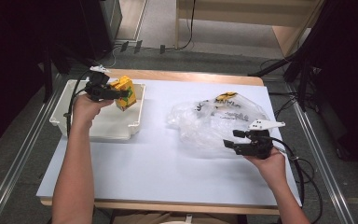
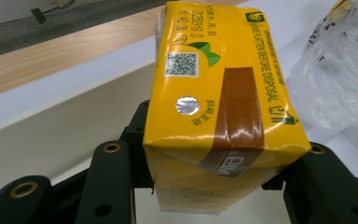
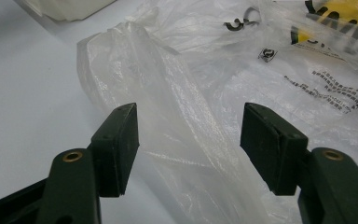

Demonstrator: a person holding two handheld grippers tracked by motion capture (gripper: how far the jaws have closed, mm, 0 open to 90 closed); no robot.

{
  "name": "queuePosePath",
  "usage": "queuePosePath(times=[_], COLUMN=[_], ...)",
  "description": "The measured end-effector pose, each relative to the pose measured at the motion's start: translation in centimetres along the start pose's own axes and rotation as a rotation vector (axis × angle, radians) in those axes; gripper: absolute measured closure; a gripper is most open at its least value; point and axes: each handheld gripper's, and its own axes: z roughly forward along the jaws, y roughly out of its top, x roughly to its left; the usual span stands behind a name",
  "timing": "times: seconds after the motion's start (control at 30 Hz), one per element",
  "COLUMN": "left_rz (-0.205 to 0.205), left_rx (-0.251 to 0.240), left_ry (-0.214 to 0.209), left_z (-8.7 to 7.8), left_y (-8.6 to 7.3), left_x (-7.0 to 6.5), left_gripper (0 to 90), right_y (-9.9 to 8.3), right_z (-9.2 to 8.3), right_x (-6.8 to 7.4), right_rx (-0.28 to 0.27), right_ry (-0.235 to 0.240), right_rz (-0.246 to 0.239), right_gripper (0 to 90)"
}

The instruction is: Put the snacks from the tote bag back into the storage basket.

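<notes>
A yellow drink carton with green print hangs over the white tray at the table's left, and my left gripper is shut on it. In the left gripper view the carton sits squeezed between both black jaws, its foil straw spot facing up. At the right, my right gripper stands open at the near edge of a crumpled clear plastic bag. In the right gripper view a fold of the bag lies between the spread pads without being pinched.
The white tray's inside lies below the carton. A white sheet covers the wooden table. Printed yellow and black packaging shows inside the bag. Dark stands and cables flank the table's sides.
</notes>
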Motion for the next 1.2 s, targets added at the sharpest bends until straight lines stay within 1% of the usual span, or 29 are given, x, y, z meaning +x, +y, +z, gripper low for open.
queuePosePath(times=[0.07, 0.23, 0.4, 0.53, 0.63, 0.7, 0.73, 0.87, 0.93, 1.0, 1.13, 1.2], left_rz=[-0.009, -0.011, -0.02, -0.004, -0.006, -0.005, 0.003, 0.006, 0.017, 0.028, 0.036, 0.051], left_rx=[0.001, 0.02, 0.018, 0.03, 0.024, 0.03, 0.039, 0.028, 0.029, 0.022, 0.011, 0.008], left_ry=[0.002, 0.012, 0.016, 0.031, 0.031, 0.03, 0.029, 0.031, 0.039, 0.036, 0.032, 0.03], left_z=[0.3, 1.1, 1.8, 2.3, 2.8, 3.0, 3.2, 3.8, 4.0, 4.3, 4.4, 4.4], left_y=[-0.2, -0.6, -0.8, -1.0, -1.3, -1.3, -1.3, -1.4, -1.4, -1.5, -1.6, -1.8], left_x=[0.1, 0.4, 0.4, 0.3, 0.3, 0.2, 0.1, -0.1, -0.3, -0.4, -0.5, -0.5], left_gripper=[52.5, 52.5, 52.4, 52.4, 52.4, 52.4, 52.4, 52.4, 52.4, 52.3, 52.2, 51.8], right_y=[0.0, -0.1, -0.1, -0.1, -0.2, -0.2, -0.2, -0.2, -0.2, -0.2, -0.2, -0.2], right_z=[0.0, -0.1, -0.1, -0.1, -0.2, -0.1, -0.2, -0.1, -0.1, -0.1, -0.1, -0.1], right_x=[0.0, 0.1, 0.0, 0.0, 0.0, 0.0, 0.0, 0.0, 0.0, 0.0, 0.0, 0.0], right_rx=[0.003, 0.003, 0.006, 0.005, 0.006, 0.005, 0.006, 0.006, 0.005, 0.006, 0.005, 0.007], right_ry=[-0.001, -0.002, -0.002, -0.002, -0.004, -0.002, -0.003, -0.004, -0.003, -0.003, -0.001, -0.002], right_rz=[0.0, 0.004, 0.001, 0.002, -0.002, 0.0, 0.0, 0.001, -0.001, -0.003, -0.001, -0.002], right_gripper=[38.3, 38.3, 38.3, 38.3, 38.3, 38.3, 38.3, 38.3, 38.3, 38.3, 38.4, 38.3])
